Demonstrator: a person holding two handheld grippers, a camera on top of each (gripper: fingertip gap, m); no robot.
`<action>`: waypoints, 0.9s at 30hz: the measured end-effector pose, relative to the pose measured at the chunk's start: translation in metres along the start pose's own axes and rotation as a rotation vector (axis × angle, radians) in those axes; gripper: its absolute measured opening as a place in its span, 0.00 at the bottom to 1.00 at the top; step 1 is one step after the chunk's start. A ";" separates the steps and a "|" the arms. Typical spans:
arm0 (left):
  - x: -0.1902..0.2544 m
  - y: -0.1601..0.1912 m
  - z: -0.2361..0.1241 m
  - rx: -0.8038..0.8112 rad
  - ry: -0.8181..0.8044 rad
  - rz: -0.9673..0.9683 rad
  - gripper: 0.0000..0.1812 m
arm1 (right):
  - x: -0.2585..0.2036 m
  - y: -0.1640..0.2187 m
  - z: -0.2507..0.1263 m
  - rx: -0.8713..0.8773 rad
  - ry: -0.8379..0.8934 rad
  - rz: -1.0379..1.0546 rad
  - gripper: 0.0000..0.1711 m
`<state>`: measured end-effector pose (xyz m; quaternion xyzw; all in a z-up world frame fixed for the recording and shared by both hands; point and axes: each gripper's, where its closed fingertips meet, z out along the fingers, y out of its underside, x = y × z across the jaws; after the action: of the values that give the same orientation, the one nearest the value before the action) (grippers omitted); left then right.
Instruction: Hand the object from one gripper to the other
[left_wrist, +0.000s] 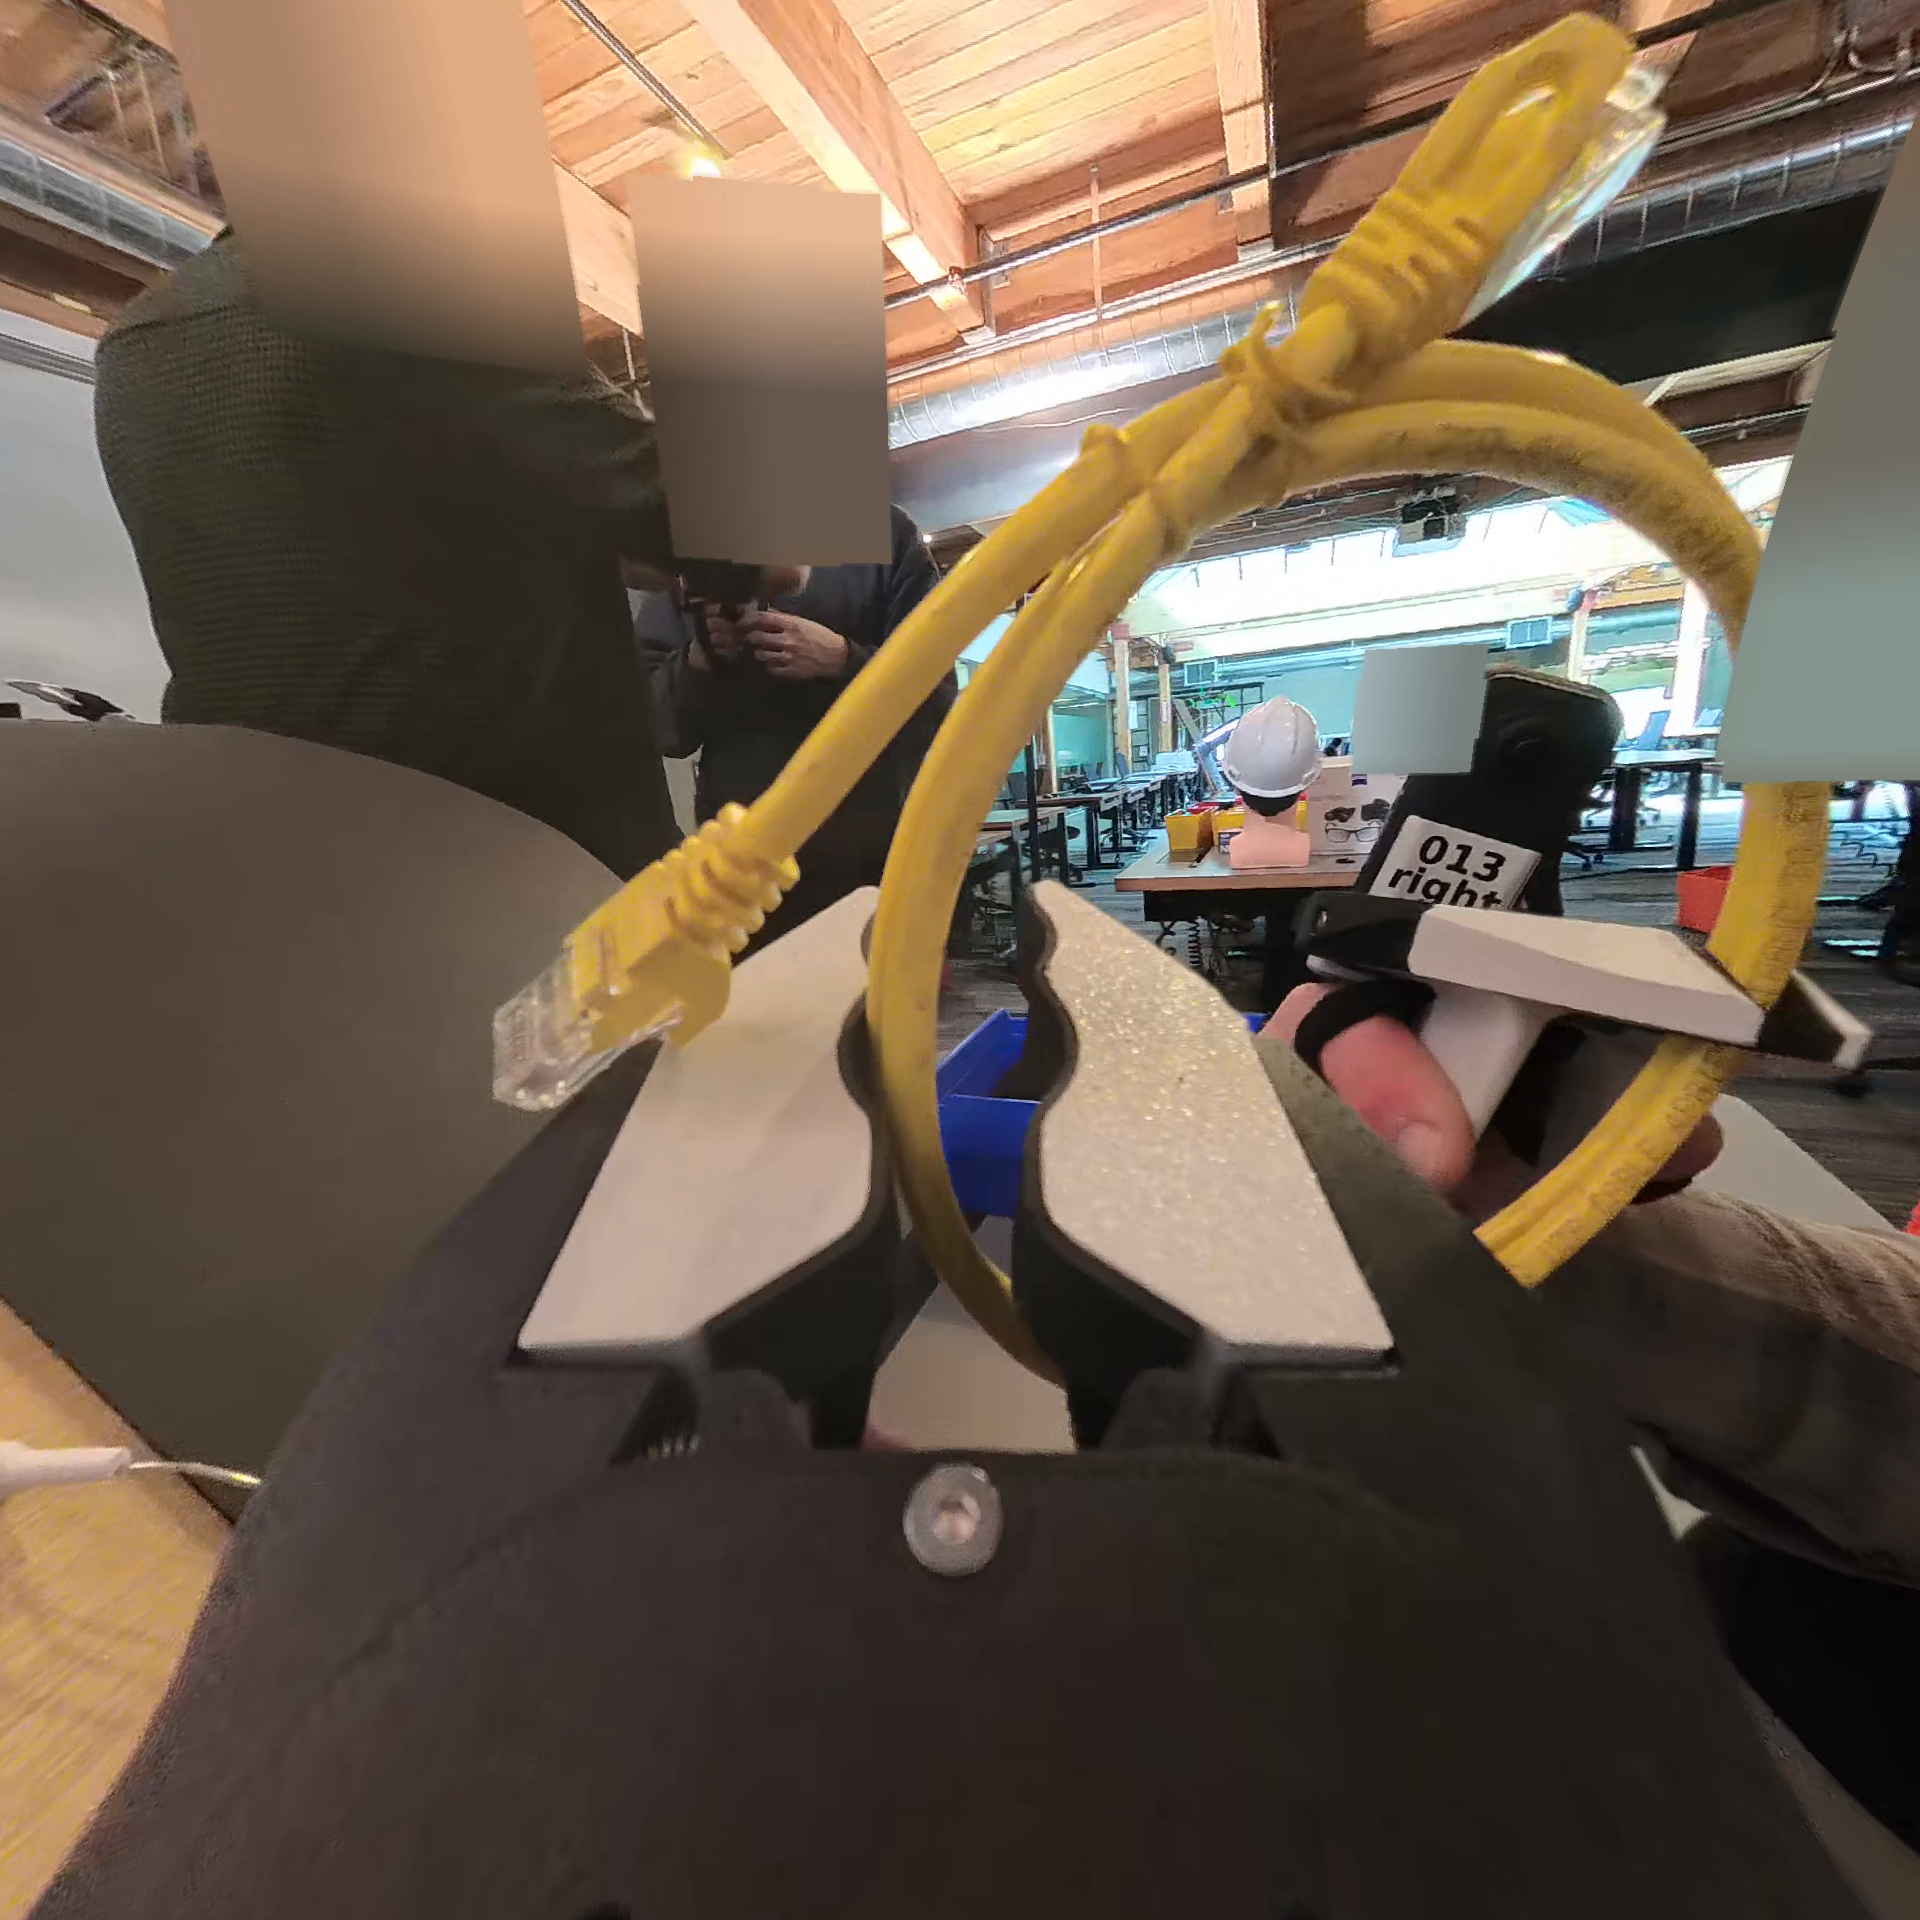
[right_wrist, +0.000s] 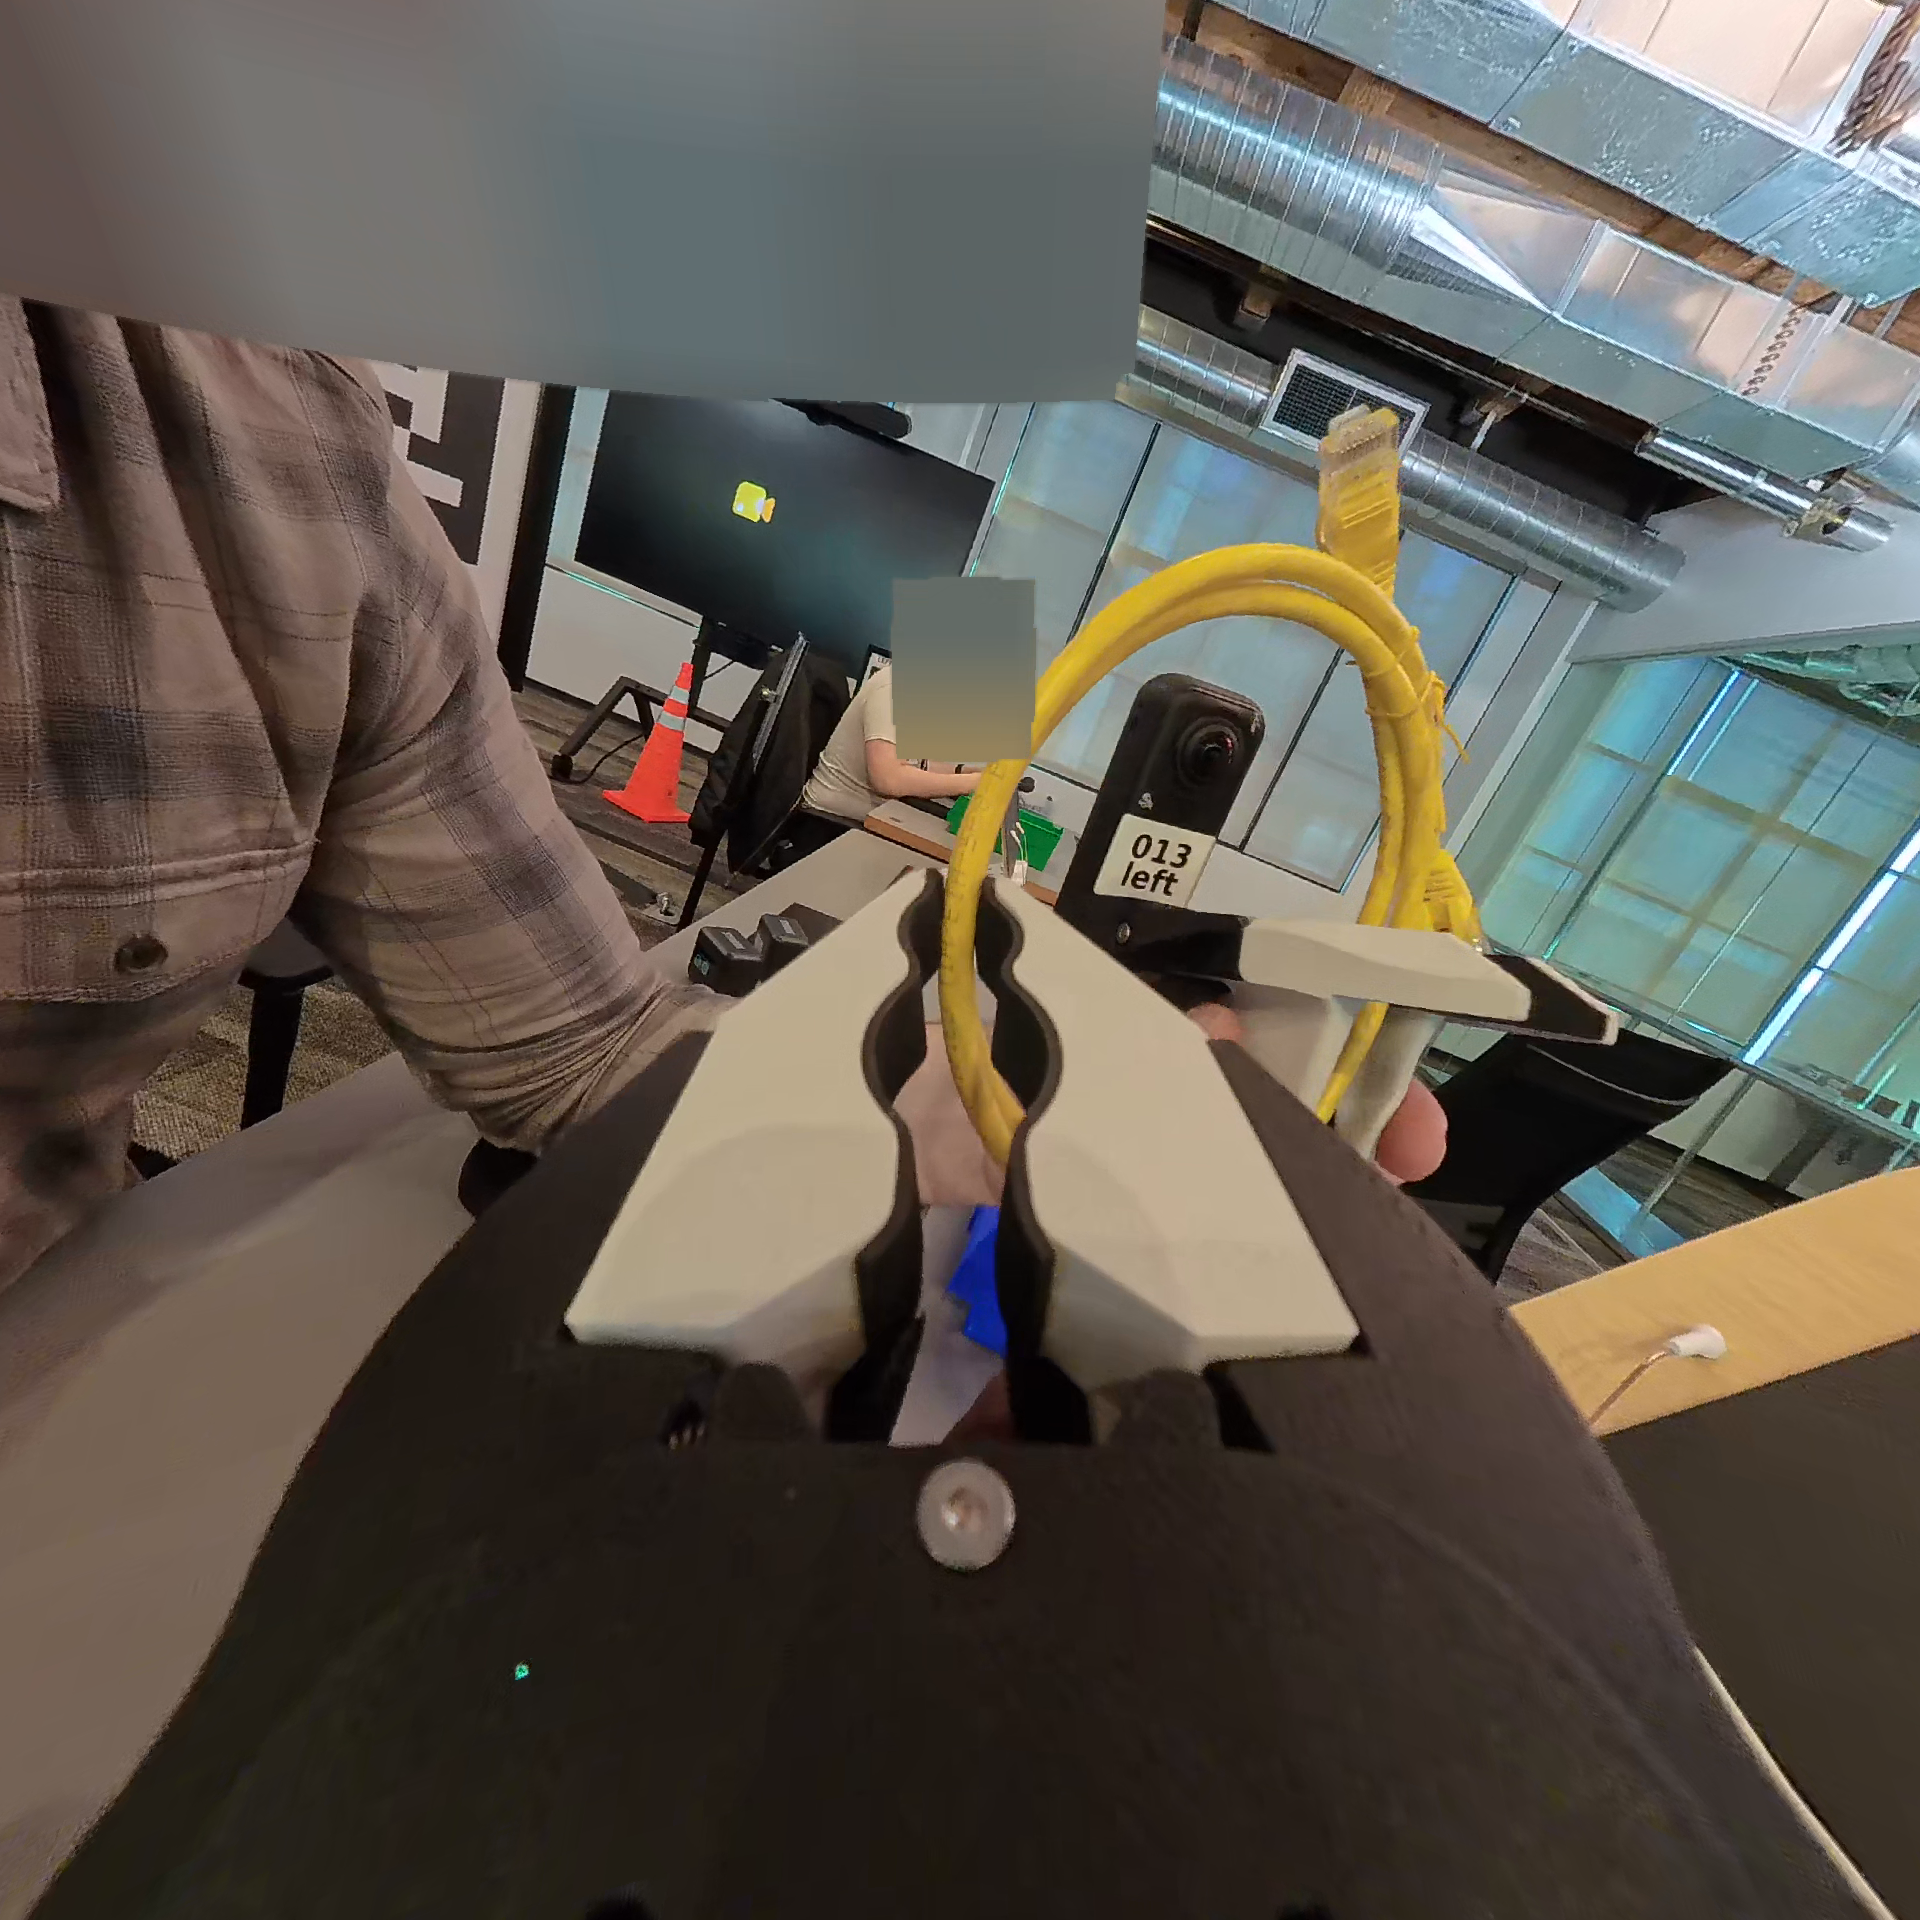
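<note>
A coiled yellow network cable (left_wrist: 920, 1122) with clear plugs at both ends, tied at the top, stands upright in the air between the two grippers. In the left wrist view its lower loop passes between my left gripper's (left_wrist: 951, 899) jaws, which stand wider than the cable. The right gripper (left_wrist: 1808, 1029) reaches in from the right across the loop's far side. In the right wrist view my right gripper (right_wrist: 961, 883) has its jaws close around the cable (right_wrist: 1226, 577). The left gripper (right_wrist: 1590, 1013) shows from the side with the cable between its fingers.
A blue bin (left_wrist: 977, 1081) lies below the grippers. A wooden tabletop (right_wrist: 1714, 1299) with a white cable end (right_wrist: 1694, 1343) is at the right. A person in a plaid shirt (right_wrist: 208, 727) is close on the left. Other people (left_wrist: 364, 520) stand behind. Spacing between my two grippers at the tips: around 12 centimeters.
</note>
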<state>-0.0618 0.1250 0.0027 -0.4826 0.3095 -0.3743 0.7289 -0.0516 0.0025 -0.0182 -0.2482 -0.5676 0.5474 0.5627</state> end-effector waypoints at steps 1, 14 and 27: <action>-0.001 -0.001 0.000 0.003 -0.007 0.009 0.10 | 0.000 0.001 0.000 -0.005 0.001 -0.001 0.02; -0.012 -0.014 -0.007 0.013 -0.101 0.131 0.00 | 0.004 0.014 0.001 -0.059 0.018 -0.021 0.02; -0.017 -0.011 -0.016 -0.200 -0.256 0.838 0.00 | 0.001 0.055 -0.046 -0.471 0.009 0.050 0.40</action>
<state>-0.0869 0.1292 0.0089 -0.4260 0.4203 0.0479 0.7997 -0.0284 0.0347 -0.0785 -0.3891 -0.6708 0.4126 0.4780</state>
